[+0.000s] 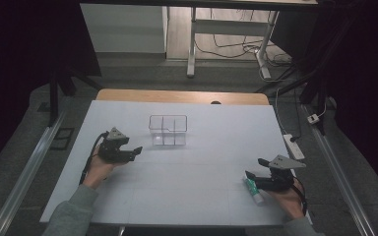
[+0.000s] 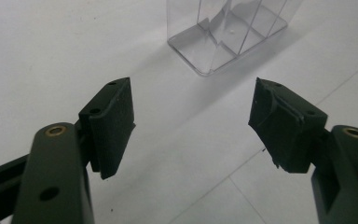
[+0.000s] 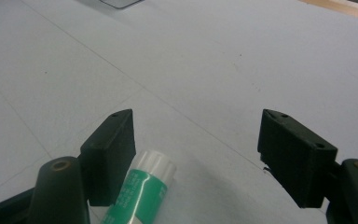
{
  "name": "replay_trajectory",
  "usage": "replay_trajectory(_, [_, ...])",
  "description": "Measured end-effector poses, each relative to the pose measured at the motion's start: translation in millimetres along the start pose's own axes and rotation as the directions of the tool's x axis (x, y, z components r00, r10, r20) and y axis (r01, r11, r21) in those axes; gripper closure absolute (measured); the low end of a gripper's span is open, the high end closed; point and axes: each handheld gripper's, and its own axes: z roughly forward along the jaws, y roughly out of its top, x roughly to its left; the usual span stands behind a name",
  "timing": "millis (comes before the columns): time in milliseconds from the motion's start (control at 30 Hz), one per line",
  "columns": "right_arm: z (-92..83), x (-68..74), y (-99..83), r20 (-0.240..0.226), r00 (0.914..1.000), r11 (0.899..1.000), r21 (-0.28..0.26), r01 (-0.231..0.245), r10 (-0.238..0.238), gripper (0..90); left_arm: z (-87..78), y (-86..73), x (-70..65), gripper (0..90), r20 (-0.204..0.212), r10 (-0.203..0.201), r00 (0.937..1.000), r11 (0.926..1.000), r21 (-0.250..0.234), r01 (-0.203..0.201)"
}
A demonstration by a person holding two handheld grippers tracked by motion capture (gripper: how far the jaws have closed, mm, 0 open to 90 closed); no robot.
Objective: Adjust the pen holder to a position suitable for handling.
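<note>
Two sets of fingers are mine here, and both stand spread wide with nothing clamped. My right gripper (image 3: 196,154) hangs low over the white worktop (image 3: 242,65), and the small white-capped cylindrical tube with a green label (image 3: 144,191) lies flat between its fingers, close against the left finger (image 3: 109,154) and well clear of the right one. From above, the tube (image 1: 254,191) sits just under and beside that gripper (image 1: 257,169), near my edge of the worktop.

My left gripper (image 2: 193,123) waits released, pointing at the clear plastic box with inner dividers (image 2: 223,35), which stands just ahead of its fingers and slightly to their right.

The step, as I judge it, is taking hold of the tube. To do it well I should shift sideways so that the tube lies midway between the fingers, settle low enough for the pads to meet its body rather than the rounded cap, and then close squarely across it. Closing from this offset could roll it away. The divided box, far ahead and to the left of my right fingers, looks like the likely place for it.
</note>
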Motion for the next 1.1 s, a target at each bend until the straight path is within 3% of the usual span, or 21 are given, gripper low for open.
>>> replay_trajectory(233, [-1.2, -0.1, -0.1, -0.005, 1.0, 1.0, -0.001, -0.003, 0.003, 27.4, 17.0, 4.0, 3.4, 31.1, -0.006, 0.002, 1.0, 0.9994, 0.033, -0.001])
replay_trajectory(633, [0.6, 1.2, -0.6, -0.003, 1.0, 1.0, 0.01, 0.0, 0.0, 27.4, 36.0, 23.6, 17.5, 34.0, -0.018, -0.029, 0.9994, 0.9994, 0.019, 0.029])
replay_trajectory(1100, [1.6, 1.7, -1.4, -0.004, 1.0, 1.0, 0.016, 0.002, -0.001, 27.4, 52.2, 32.2, 26.9, 42.2, -0.024, -0.043, 0.9988, 0.9988, 0.021, 0.044])
